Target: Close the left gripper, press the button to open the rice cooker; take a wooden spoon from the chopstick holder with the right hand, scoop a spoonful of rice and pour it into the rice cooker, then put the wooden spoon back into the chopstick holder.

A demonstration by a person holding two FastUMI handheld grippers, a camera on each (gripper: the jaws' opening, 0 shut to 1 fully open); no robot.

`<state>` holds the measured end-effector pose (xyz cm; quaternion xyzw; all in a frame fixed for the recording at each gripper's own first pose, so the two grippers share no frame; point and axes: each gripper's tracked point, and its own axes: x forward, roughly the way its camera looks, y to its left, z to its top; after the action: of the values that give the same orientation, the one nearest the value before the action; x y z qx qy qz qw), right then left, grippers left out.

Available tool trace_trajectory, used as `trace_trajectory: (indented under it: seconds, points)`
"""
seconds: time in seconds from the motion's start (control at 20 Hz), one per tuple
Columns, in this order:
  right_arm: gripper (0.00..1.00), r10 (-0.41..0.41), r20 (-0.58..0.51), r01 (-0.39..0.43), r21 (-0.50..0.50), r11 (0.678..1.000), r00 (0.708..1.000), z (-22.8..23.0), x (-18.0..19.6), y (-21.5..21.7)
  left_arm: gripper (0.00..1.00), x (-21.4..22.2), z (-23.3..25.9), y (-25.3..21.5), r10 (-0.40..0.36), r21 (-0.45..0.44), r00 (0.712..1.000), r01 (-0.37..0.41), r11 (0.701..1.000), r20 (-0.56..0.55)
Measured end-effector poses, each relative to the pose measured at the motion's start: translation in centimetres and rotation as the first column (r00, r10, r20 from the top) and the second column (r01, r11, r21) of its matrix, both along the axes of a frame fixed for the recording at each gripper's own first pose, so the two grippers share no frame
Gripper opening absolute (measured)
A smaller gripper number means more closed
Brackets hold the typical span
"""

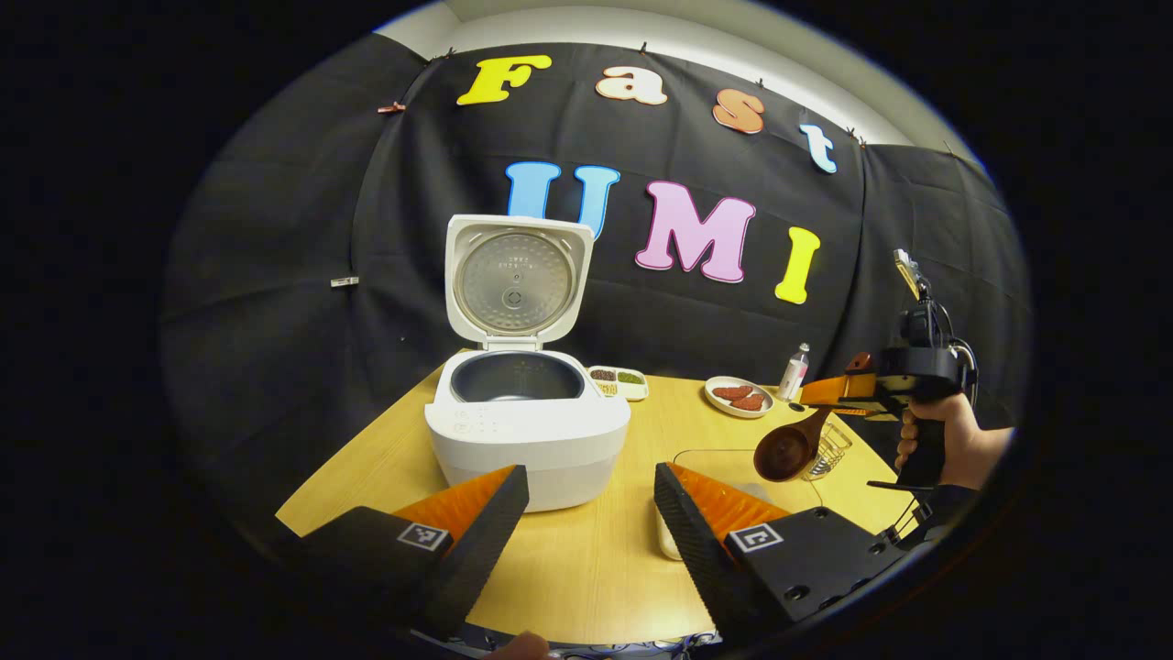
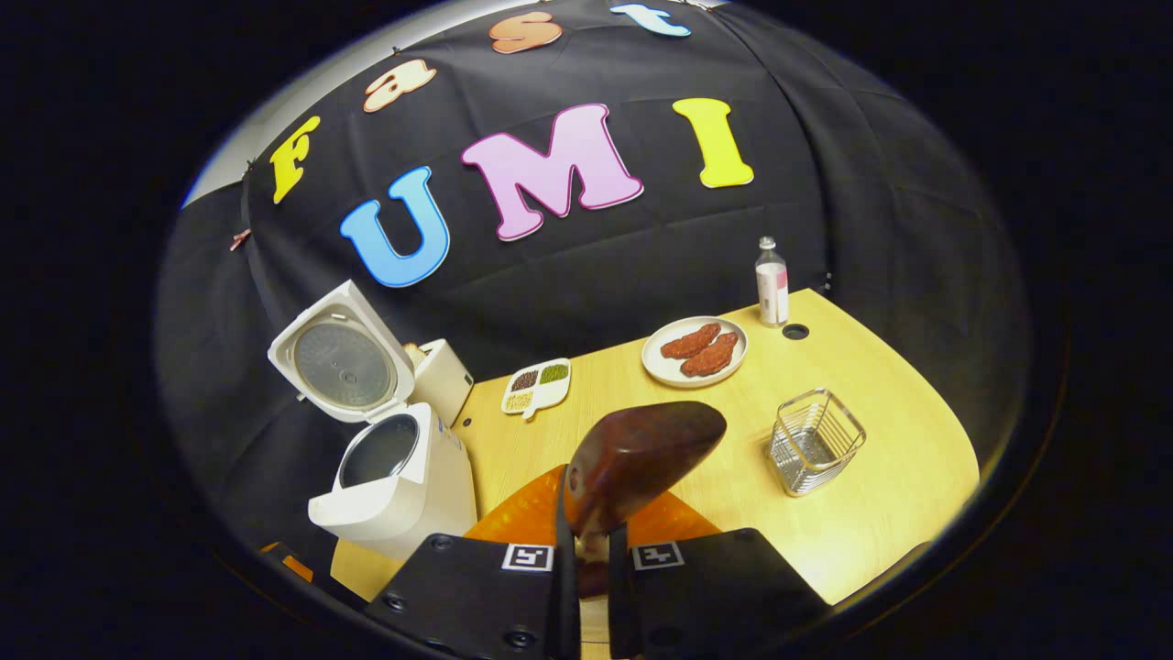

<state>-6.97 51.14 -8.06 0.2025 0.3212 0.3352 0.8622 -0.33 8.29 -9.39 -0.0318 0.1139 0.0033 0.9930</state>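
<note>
Your right gripper [image 2: 586,550] pinches the wooden spoon [image 2: 641,449] by its handle; your left gripper [image 1: 591,513] is spread wide. The rice cooker [image 1: 527,422] stands open at 10 o'clock from the spoon. If the thin handle twists in the grip, rice can spill.

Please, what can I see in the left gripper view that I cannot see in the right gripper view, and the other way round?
Left gripper view: the open left tongs and the hand holding the right tongs.
Right gripper view: a small white box behind the rice cooker.
Both: the rice cooker with its lid up, the wooden spoon clamped in the right tongs, the wire basket, the plate, the bottle.
</note>
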Motion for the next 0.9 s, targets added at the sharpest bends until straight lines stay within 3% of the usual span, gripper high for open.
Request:
trace_trajectory:
  seconds: [0.4, 0.75, 0.9]
  points:
    - [0.17, 0.002, 0.069, 0.007, -0.124, 0.992, 0.998, -6.3, -2.9, 3.0, 0.95, -0.6, -2.8, 1.7, -0.019, 0.019, 0.998, 0.020, 1.000, -0.062]
    - [0.17, 0.024, -0.018, -0.025, -0.072, 0.997, 1.000, -6.6, -7.3, 6.9, 0.96, -2.0, -5.1, 3.2, 0.016, -0.054, 0.994, -0.022, 0.998, -0.107]
    - [0.17, 0.047, -0.107, -0.049, -0.015, 0.999, 0.993, -5.9, -9.4, 8.2, 0.96, -2.6, -5.6, 4.8, 0.056, -0.051, 0.992, -0.062, 0.997, -0.113]
